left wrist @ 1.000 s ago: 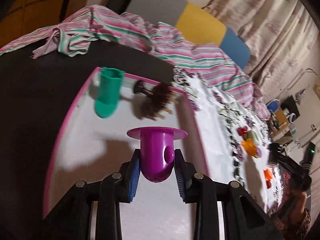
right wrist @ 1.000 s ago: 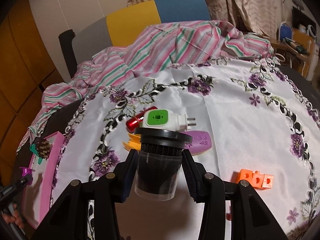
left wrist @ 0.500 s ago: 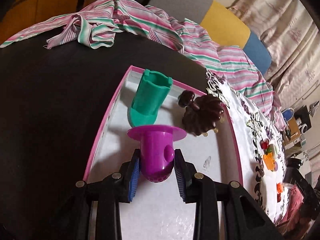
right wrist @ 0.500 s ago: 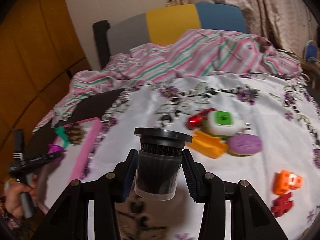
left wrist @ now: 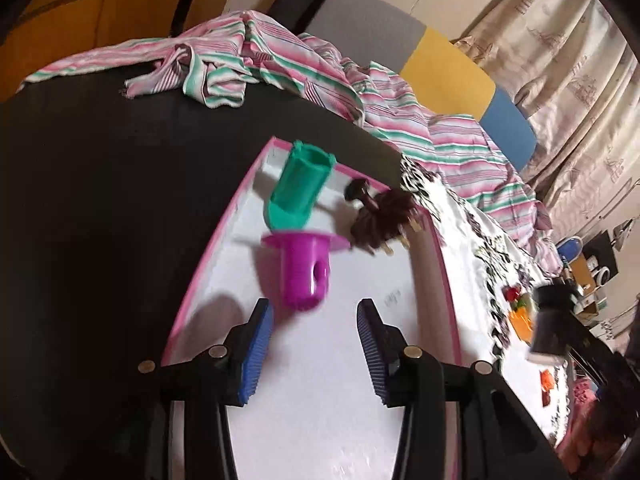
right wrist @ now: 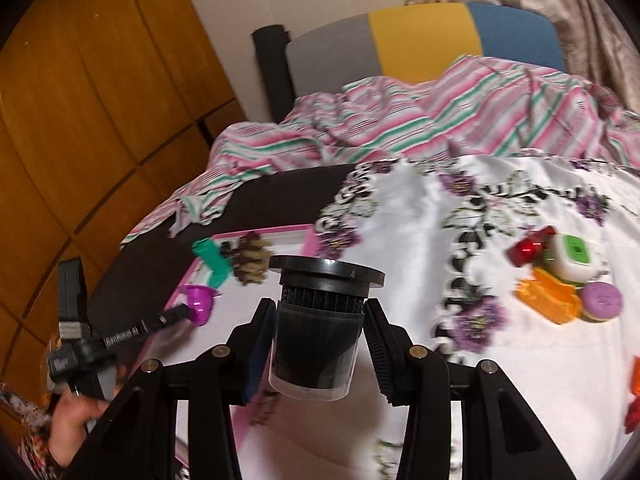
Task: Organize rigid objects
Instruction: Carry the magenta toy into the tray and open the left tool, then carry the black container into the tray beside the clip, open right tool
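The left gripper (left wrist: 314, 350) stood open over the white floor of the pink-rimmed tray (left wrist: 446, 280), its blue pads apart and touching nothing. Half a second before, those pads had been clamped on the purple piece (left wrist: 306, 266); now it sat free just beyond the fingertips, a short ribbed tube with a wide round flange at its far end and a hole in its side. Just past the purple piece, a single green tube (left wrist: 300, 192) with an open notched mouth leaned toward the tray's far rim, and beside that, one dark brown pine cone (left wrist: 380, 220) lay near the tray's far corner.

The right gripper (right wrist: 316, 334) was closed on one black canister (right wrist: 320, 320), a clear-walled cylinder with dark contents and a broad black lid. It hung above the tray's edge on the flowered cloth (right wrist: 500, 360) side, nearer the tray than earlier. Well beyond the tray on that cloth lay a cluster: one red piece (right wrist: 528, 246), one white-and-green plug (right wrist: 572, 258), one orange piece (right wrist: 548, 296) and one purple disc (right wrist: 602, 302). A striped garment (right wrist: 400, 120) was heaped farther off still.
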